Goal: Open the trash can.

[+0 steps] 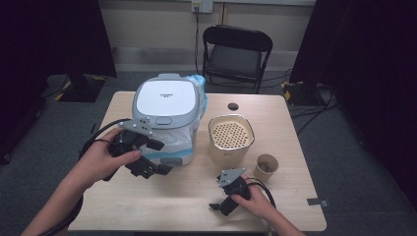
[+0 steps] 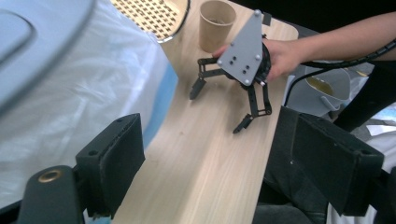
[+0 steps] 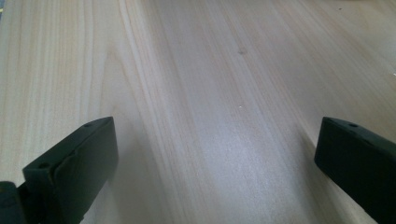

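We hold both tongs, left (image 1: 158,166) and right (image 1: 220,206), open and empty beside the white-and-grey plastic-wrapped cooker (image 1: 167,115) near the worktop's (image 1: 196,206) left edge, ready to grasp.

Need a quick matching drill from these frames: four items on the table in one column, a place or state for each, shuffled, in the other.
1. white-lidded appliance
2. beige container
3. paper cup
4. right gripper

A. perforated top, mid-table
B. near the table's front edge, jaws apart over bare wood
C. wrapped in clear plastic, at the back left
D. standing upright, right of the container

Pairs: 1-C, 2-A, 3-D, 4-B
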`<state>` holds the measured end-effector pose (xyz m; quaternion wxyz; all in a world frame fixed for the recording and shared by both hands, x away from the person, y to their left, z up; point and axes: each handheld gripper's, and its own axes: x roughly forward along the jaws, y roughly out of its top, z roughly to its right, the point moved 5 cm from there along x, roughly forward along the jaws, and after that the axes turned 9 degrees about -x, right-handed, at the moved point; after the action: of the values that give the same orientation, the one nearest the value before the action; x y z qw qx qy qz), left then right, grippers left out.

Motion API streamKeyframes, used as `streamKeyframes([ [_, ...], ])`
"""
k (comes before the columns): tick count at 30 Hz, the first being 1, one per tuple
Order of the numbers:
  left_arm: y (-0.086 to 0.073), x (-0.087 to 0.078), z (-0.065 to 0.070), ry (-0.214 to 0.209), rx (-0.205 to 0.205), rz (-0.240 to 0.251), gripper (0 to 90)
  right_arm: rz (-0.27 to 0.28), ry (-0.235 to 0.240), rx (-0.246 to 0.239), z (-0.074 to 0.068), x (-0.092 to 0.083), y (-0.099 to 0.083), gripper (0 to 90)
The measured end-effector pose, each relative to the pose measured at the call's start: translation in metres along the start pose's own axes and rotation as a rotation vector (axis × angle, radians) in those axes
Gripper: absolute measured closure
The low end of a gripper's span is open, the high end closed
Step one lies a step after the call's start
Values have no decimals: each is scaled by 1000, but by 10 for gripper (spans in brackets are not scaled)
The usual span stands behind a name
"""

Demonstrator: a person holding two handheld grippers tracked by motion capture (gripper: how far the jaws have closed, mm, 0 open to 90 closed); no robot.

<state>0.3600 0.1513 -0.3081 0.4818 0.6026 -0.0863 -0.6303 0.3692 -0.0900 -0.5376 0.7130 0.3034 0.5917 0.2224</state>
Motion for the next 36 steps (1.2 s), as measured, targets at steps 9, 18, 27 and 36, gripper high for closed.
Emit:
streamKeyframes([
  [9, 13, -7, -3, 20, 1, 2, 168, 0, 0, -1, 0, 0, 0, 0],
  [18, 27, -15, -6, 36, -1, 18, 168, -1, 0, 1, 0, 0, 0, 0],
  [27, 38, -20, -10, 49, 6, 17, 168, 0, 0, 1, 0, 0, 0, 0],
  [36, 45, -14, -20, 73, 30, -1, 168, 0, 3, 1, 0, 0, 0, 0],
])
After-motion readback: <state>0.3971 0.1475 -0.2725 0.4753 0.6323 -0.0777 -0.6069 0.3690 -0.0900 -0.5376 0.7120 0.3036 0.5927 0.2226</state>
